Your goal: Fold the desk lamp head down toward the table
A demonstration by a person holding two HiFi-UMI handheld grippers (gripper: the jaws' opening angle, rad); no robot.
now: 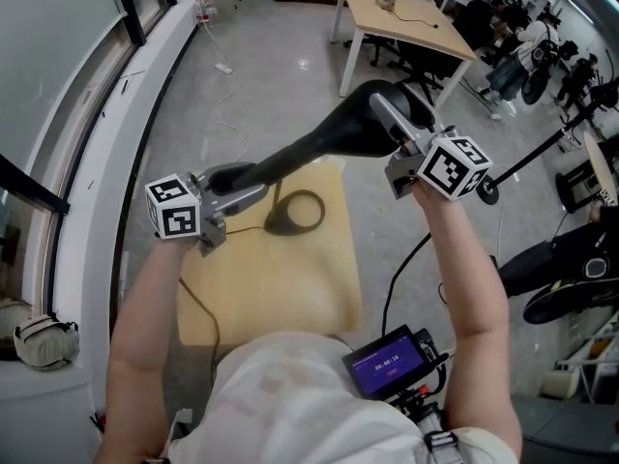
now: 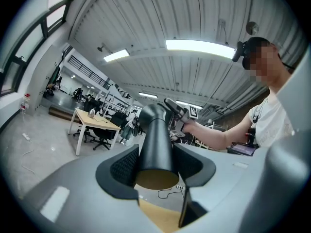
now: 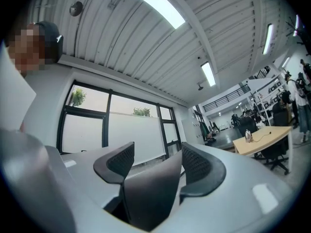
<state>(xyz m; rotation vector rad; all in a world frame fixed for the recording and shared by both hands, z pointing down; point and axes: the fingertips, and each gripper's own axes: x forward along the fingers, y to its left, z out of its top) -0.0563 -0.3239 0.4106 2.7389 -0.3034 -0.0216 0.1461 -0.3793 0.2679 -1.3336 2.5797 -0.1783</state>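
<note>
High above the pale wooden table [image 1: 290, 288], left gripper [image 1: 247, 189] clamped round the tapered stem [image 1: 280, 162] of the black desk lamp [image 1: 334, 138], right gripper [image 1: 387, 129] closed on the flat dark lamp head [image 1: 418, 104], downward fold seemingly yet to begin.

Smooth, matt finish on the black plastic desk lamp [image 1: 319, 145], faint sheen; pale wooden tabletop [image 1: 290, 293] looks satiny; left gripper [image 2: 155, 165] smooth grey plastic, pads [image 2: 125, 165] dimpled black.
</note>
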